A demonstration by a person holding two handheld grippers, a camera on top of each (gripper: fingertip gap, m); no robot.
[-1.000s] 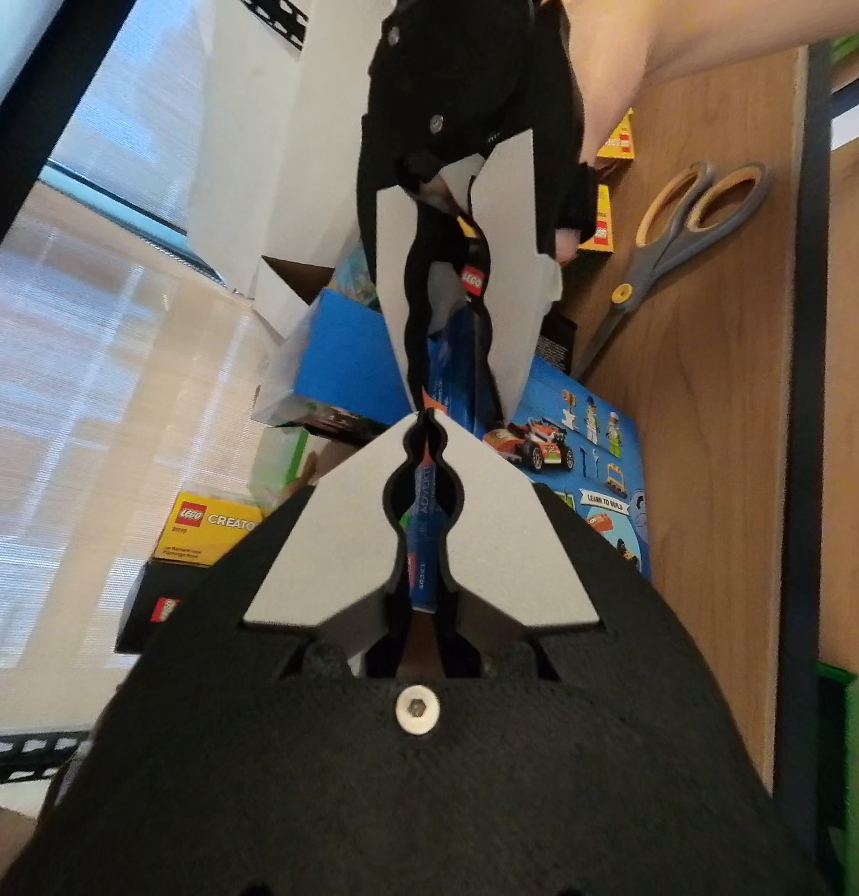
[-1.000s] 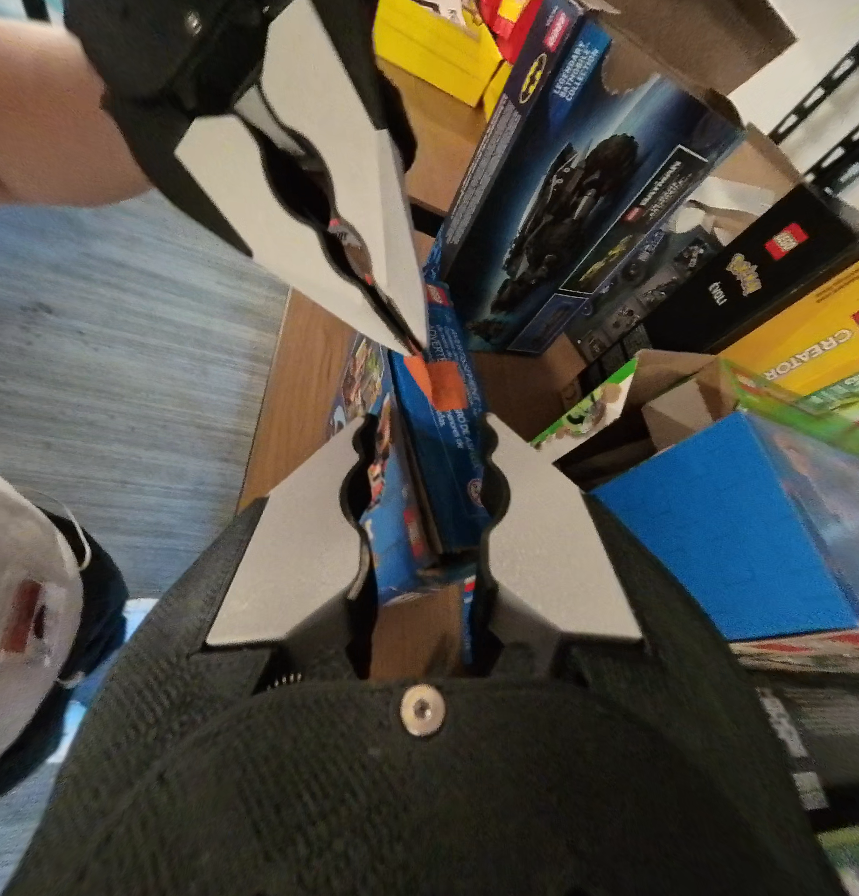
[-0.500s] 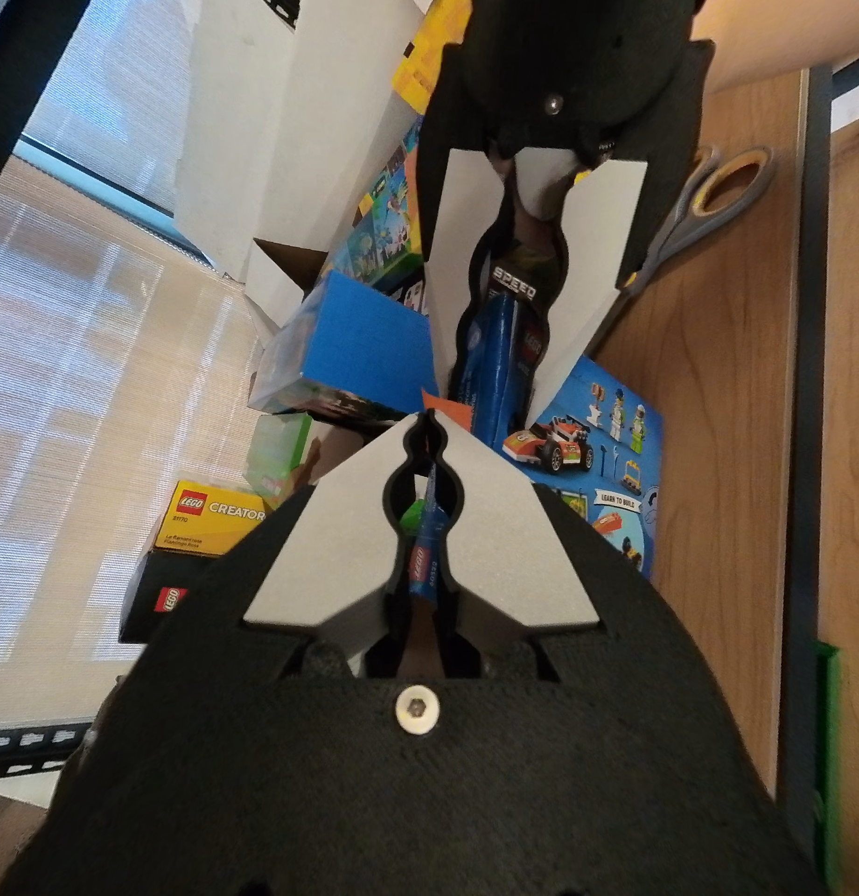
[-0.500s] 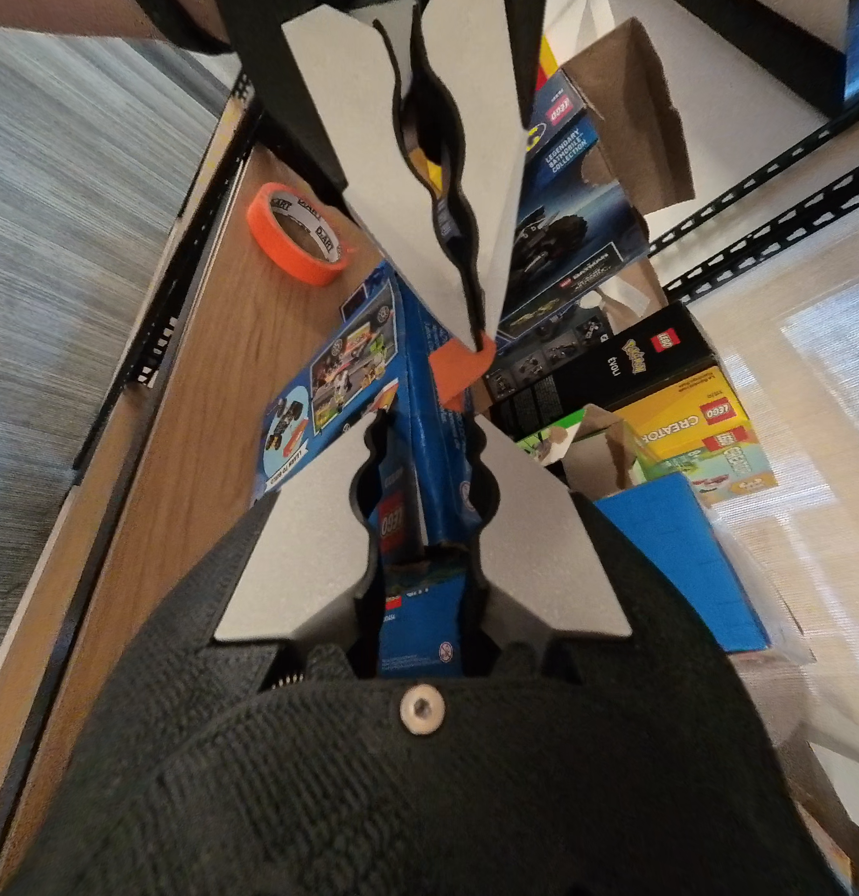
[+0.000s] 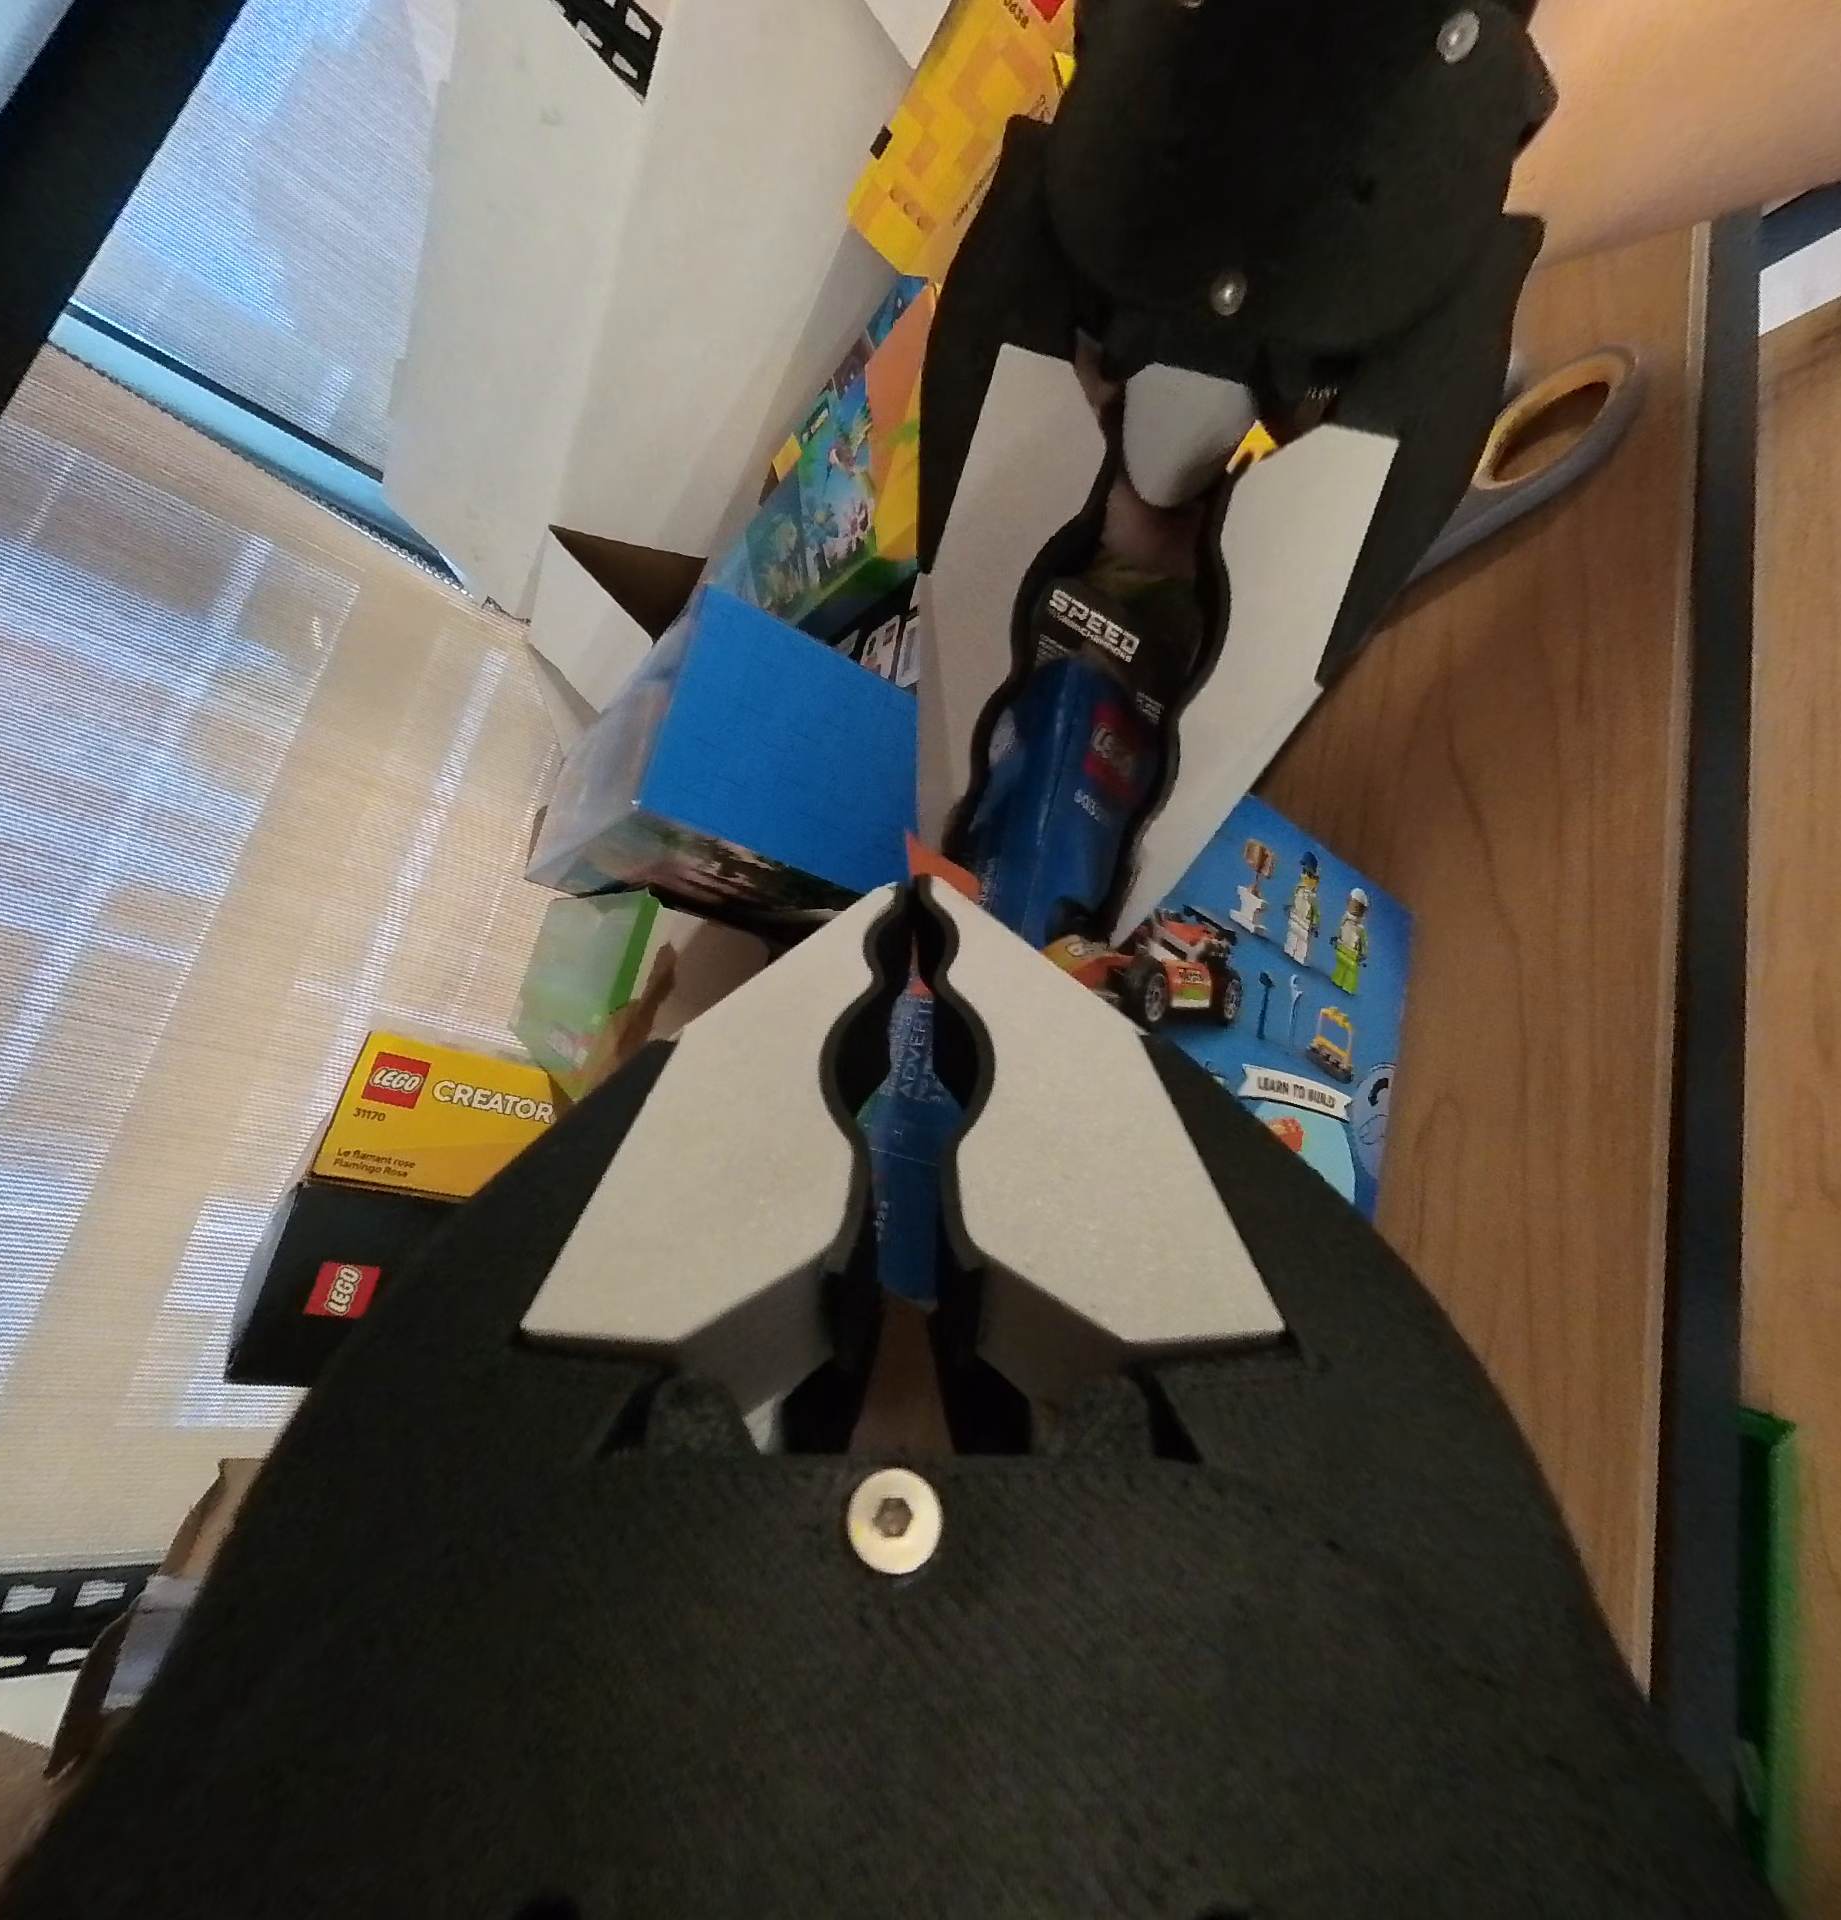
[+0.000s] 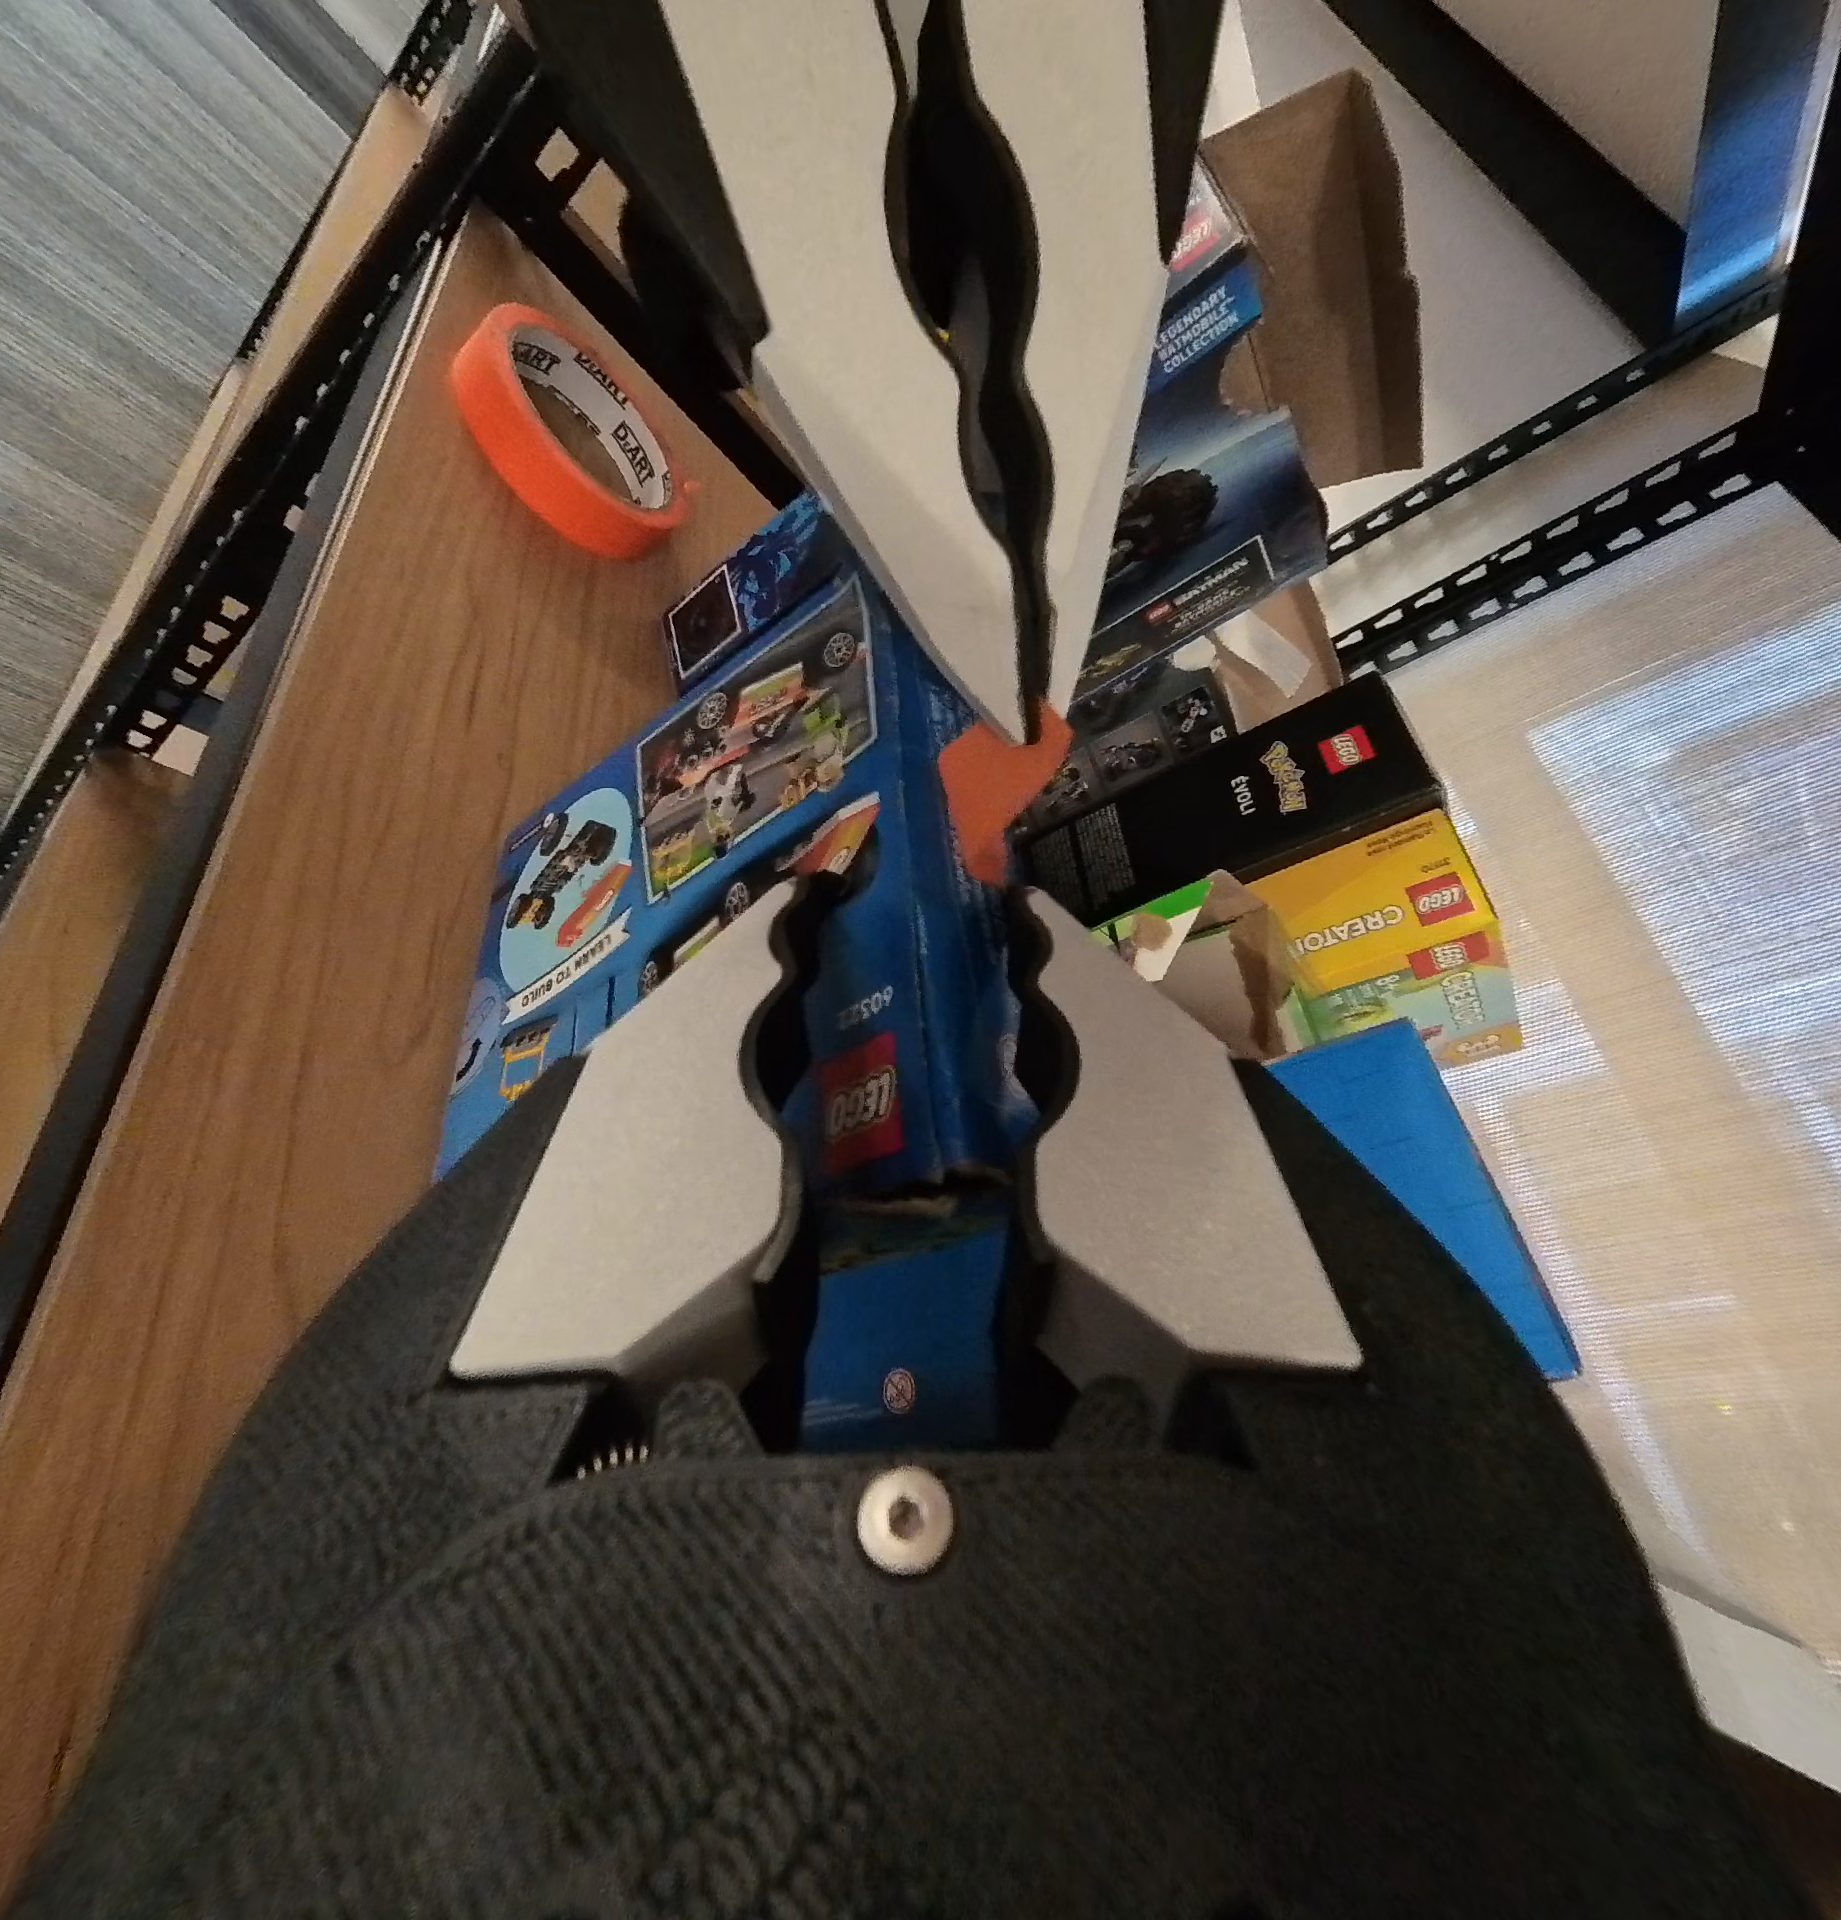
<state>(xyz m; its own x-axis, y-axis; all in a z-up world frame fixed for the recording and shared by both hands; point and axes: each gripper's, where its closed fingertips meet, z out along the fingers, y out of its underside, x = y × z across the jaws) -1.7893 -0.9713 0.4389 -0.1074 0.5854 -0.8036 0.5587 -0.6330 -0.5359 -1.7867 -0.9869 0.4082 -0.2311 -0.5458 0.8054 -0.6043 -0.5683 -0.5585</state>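
Wooden shelving (image 6: 303,790) with a black metal frame carries the whole scene, backed by a bright window blind. Largest on the shelf is the blue toy-set box (image 6: 926,966), which serves as the landmark: it stands on a long edge, its printed face turned toward the open shelf edge. Behind it, toward the blind, are a dark car-set box (image 6: 1217,520), a black box (image 6: 1238,800) with a yellow box (image 6: 1383,914) stacked against it, and a plain blue block (image 5: 781,748). Beyond the blue box's far end lies a roll of orange tape (image 6: 563,436); near its other end a grey scissor handle (image 5: 1550,416) shows.

The right gripper (image 6: 905,914) straddles the box's near end, its fingers set about a box-thickness apart and seemingly pressing both broad faces. The left gripper (image 5: 916,894) faces it from the opposite end, its fingers drawn nearly together on a small orange tape tab (image 6: 999,790) that sticks out from the box's upper edge.

Judging by its look, the box is light, thin cardboard: stiff along its edges, easily dented across the flat faces, glossy and a little slippery. Its torn near end looks weak, so the narrow sides near a corner seem the safest hold. The tab is flimsy and would likely peel or tear under a hard pull.
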